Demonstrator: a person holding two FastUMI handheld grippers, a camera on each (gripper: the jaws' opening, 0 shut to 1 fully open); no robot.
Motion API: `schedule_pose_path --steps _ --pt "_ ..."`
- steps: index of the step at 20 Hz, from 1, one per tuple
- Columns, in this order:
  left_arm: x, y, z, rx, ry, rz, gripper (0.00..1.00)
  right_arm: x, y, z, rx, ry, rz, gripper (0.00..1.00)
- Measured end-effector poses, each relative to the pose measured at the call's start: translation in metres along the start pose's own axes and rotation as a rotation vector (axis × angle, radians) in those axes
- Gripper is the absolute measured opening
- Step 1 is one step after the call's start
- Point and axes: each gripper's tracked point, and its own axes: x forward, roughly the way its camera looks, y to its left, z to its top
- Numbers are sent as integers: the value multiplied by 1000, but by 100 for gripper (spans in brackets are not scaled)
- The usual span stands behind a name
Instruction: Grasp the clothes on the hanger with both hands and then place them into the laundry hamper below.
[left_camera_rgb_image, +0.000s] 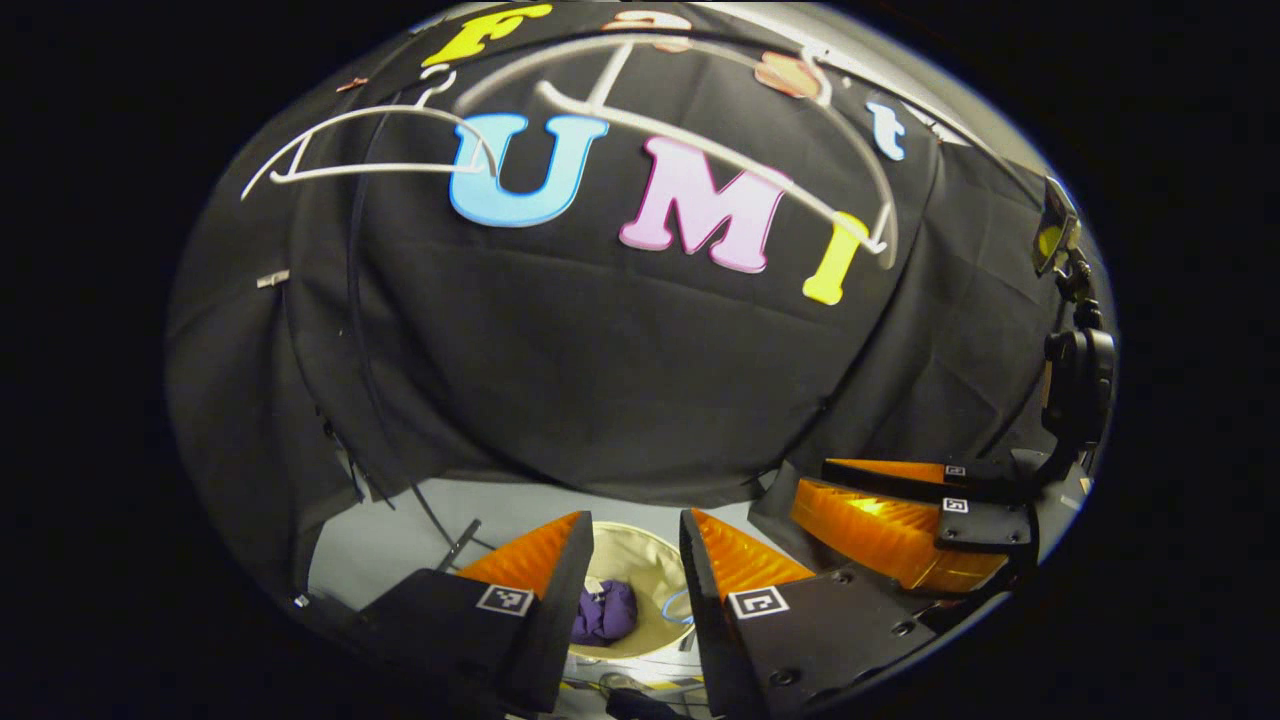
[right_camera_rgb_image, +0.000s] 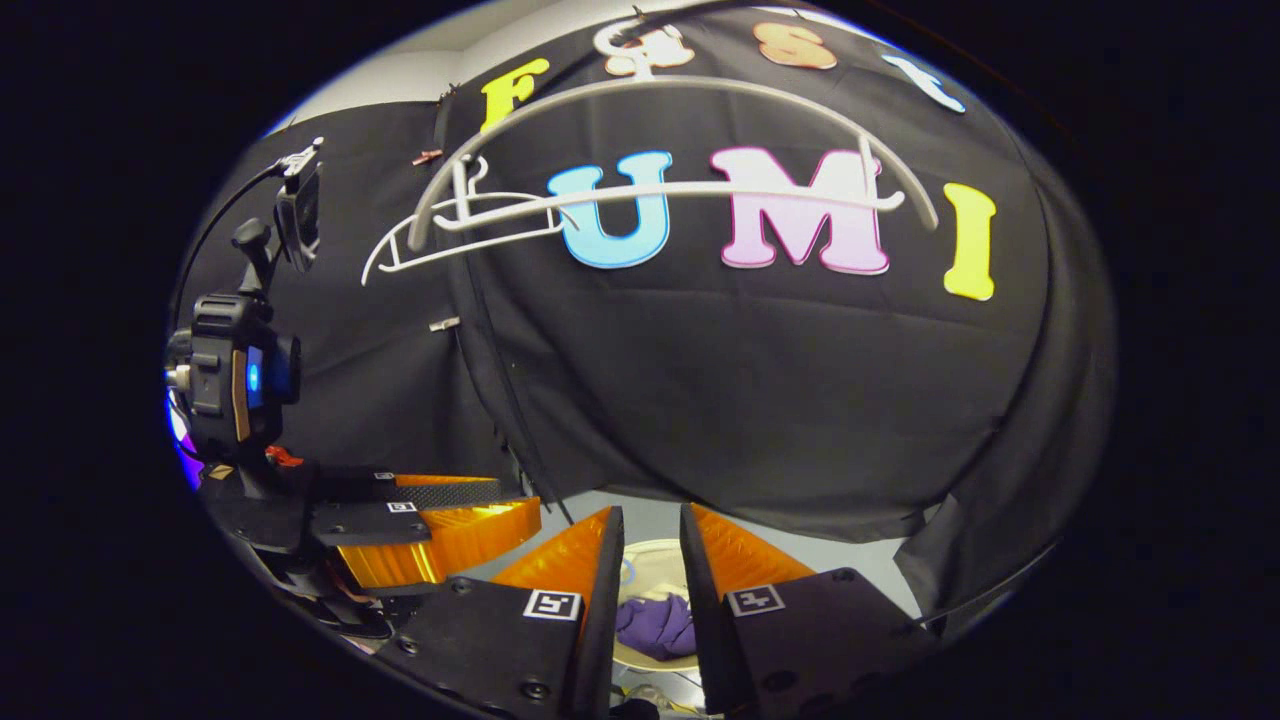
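Note:
A purple garment lies bunched inside the cream laundry hamper on the floor below; the right gripper view shows the same garment in the hamper. A white hanger hangs bare at the top, also seen as the hanger in the right gripper view. My left gripper is open above the hamper with nothing between its orange fingers. My right gripper is open too, its gap narrower, also above the hamper. The right gripper appears at the right in the left gripper view, and the left gripper at the left in the right gripper view.
A second white hanger hangs bare to the left of the first. A black cable runs down the black cloth wall. Grey floor surrounds the hamper.

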Motion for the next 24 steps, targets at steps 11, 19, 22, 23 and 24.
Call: schedule_pose_path --steps 11,19,22,23,24 --pt "-210 -32 48 214 -335 -180 82 -208 91 52 -44 -365 -221 57" --pt "-291 -30 43 242 -418 -174 92 -278 129 58 -40 -450 -244 59" --pt "-313 -37 55 244 -468 -171 95 -297 139 66 -45 -486 -228 81" --pt "-321 -41 58 244 -486 -172 95 -303 136 71 -55 -496 -240 82" --pt "-327 -45 63 246 -507 -171 95 -312 134 75 -76 -509 -256 89"
